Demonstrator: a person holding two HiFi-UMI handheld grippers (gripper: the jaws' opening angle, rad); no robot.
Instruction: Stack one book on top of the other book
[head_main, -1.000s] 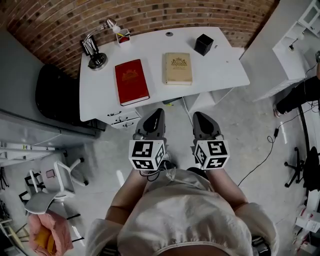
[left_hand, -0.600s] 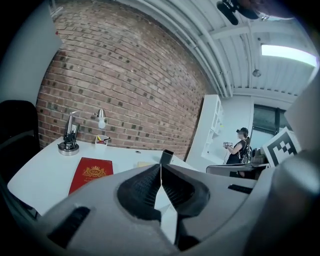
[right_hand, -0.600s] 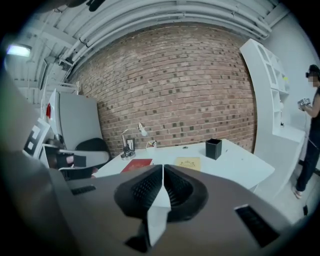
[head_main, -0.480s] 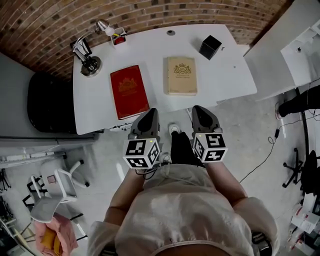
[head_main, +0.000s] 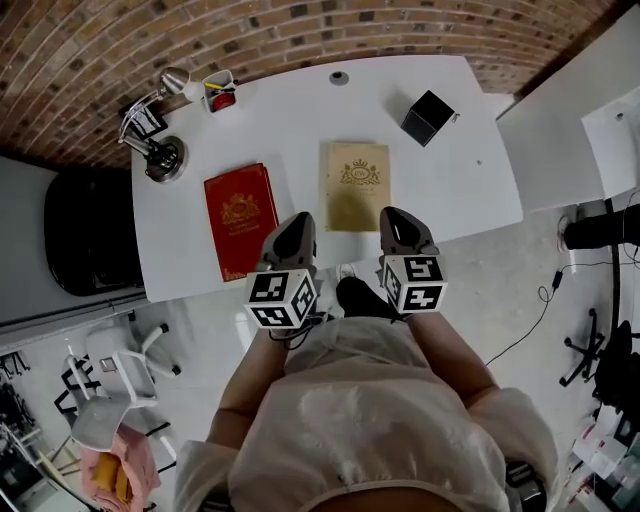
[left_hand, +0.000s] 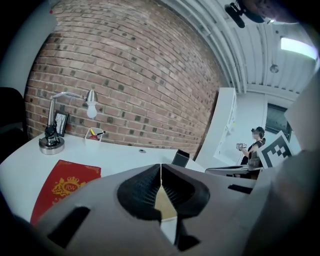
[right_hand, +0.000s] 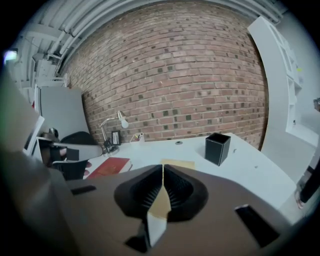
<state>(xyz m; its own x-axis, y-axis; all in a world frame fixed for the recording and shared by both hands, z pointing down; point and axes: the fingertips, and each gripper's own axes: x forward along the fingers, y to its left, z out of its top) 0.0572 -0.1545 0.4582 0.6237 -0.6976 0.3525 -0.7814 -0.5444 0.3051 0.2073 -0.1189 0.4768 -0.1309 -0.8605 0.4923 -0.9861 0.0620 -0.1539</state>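
Both grippers are empty, jaws pressed together: left gripper (head_main: 292, 224) and right gripper (head_main: 394, 216) hover at the front edge of the desk (head_main: 470, 150). I judge one must open wide and take the tan book (head_main: 355, 180) by its near edge. The red book (head_main: 238, 218), gilt-crested, lies flat toward the left edge, apart.

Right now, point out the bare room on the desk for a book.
Widest bare patch: right of the tan book, nearer you than the box. Also the back middle, between cup and box. Crowded: left back corner, with lamp and cup.
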